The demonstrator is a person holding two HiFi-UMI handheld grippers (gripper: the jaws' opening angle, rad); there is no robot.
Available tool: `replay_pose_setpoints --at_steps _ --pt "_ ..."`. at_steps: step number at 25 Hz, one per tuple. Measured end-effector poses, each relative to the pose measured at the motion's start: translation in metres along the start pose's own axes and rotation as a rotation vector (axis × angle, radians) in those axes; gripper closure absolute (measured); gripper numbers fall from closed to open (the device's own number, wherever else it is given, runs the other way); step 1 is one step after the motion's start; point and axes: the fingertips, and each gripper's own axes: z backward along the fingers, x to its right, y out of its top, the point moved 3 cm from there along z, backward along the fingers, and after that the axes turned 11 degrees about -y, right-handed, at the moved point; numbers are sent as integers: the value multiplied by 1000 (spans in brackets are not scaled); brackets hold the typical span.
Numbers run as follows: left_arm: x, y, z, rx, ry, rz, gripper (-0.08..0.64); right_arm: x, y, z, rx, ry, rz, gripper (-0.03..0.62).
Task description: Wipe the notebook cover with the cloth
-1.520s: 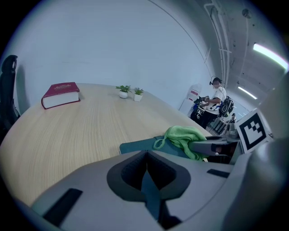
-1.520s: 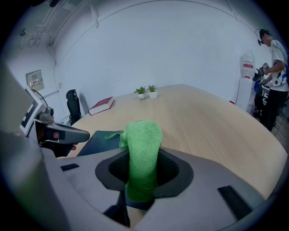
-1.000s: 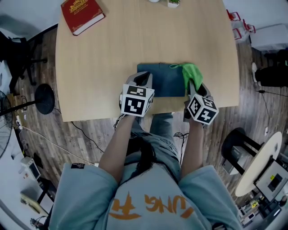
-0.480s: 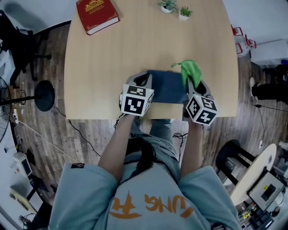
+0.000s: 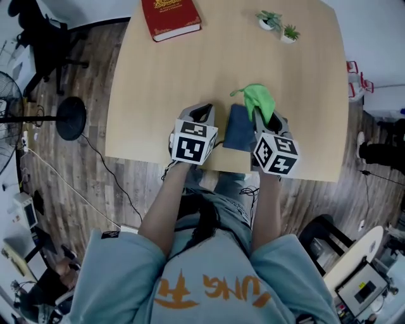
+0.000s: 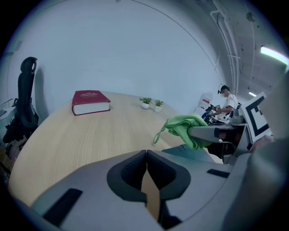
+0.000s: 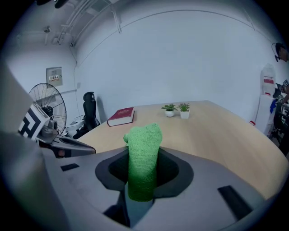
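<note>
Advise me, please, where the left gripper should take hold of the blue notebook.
Probably its left edge, approached from the left: the notebook lies flat beside the left gripper, that edge is bare, and the green cloth in the right gripper hangs over the far right corner. The jaws must open first.

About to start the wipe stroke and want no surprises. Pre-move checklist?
1. Green cloth clamped in right tool: ok.
2. Left tool shut, nothing between its jaws: ok.
3. Notebook braced: not ok, left tool sits beside it, apart.
4. Cloth touching the cover: cannot tell.
5. Table beyond the notebook free for a stroke: ok, red book and potted plants stand at the far end.
</note>
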Motion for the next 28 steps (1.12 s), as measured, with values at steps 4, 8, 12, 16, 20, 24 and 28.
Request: replay_pose_setpoints --at_steps 4,8,12,16,20,24,28 --pt "-13 -10 8 -9 25 19 540 -20 -8 -10 -22 37 9 483" --pt "-18 -22 12 -25 39 37 540 -36 -21 -18 -55 70 26 483" --pt "-21 -33 12 -42 46 51 540 -44 -34 -24 -88 86 36 483" --pt "-19 -40 10 -58 49 60 540 -39 -44 -27 -116 71 47 483" --pt "-13 -41 4 -64 45 57 540 -30 -47 -28 -128 58 48 483" --pt "-6 -41 -4 -74 35 55 540 -22 -47 -29 -132 51 48 483" --pt "4 -38 -14 -81 19 47 540 -16 -47 -29 -132 59 47 483"
